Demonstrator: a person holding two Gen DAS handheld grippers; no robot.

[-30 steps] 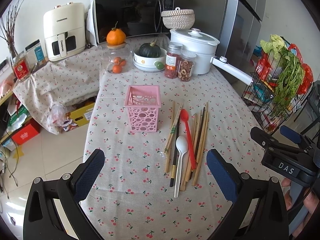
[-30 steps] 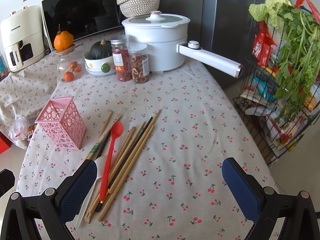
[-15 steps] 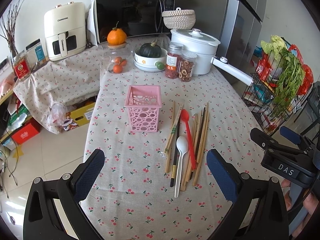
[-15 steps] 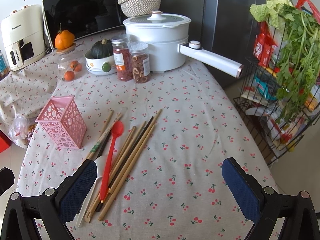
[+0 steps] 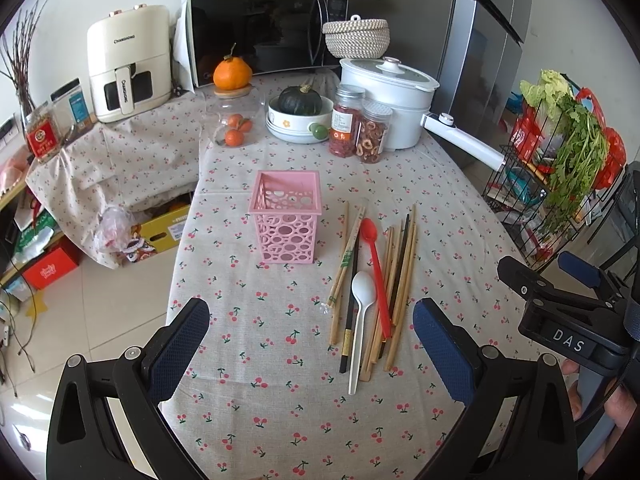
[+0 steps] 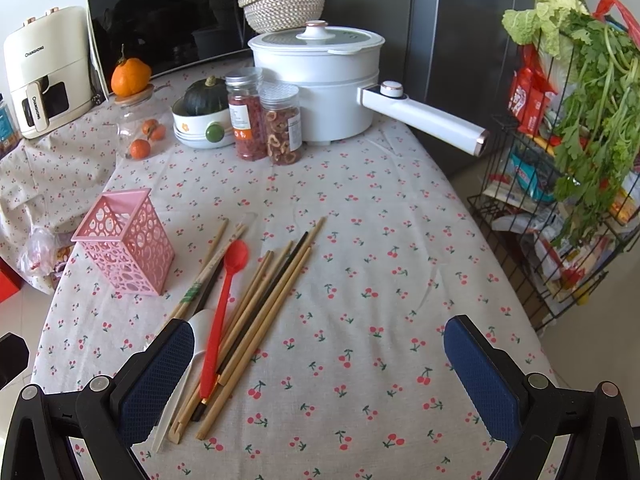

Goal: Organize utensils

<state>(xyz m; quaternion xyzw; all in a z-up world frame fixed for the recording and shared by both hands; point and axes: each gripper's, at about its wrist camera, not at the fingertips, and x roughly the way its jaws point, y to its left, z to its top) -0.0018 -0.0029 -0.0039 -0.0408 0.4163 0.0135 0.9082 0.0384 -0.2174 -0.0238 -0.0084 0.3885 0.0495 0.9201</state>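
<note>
The loose utensils, wooden chopsticks (image 5: 404, 276), a red spoon (image 5: 376, 268) and a white spoon (image 5: 362, 308), lay bunched on the cherry-print tablecloth (image 5: 280, 360) between and just ahead of the left gripper (image 5: 312, 344), whose pads stood wide apart, empty. A pink holder (image 5: 286, 218) stood upright farther ahead, just left of the pile. The right gripper (image 6: 320, 376) also gaped, empty, its left pad (image 6: 156, 376) over the handle ends.

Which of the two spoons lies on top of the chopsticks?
The red plastic spoon: its handle crosses over the wooden chopsticks, while the white plastic spoon rests on the cloth.
</note>
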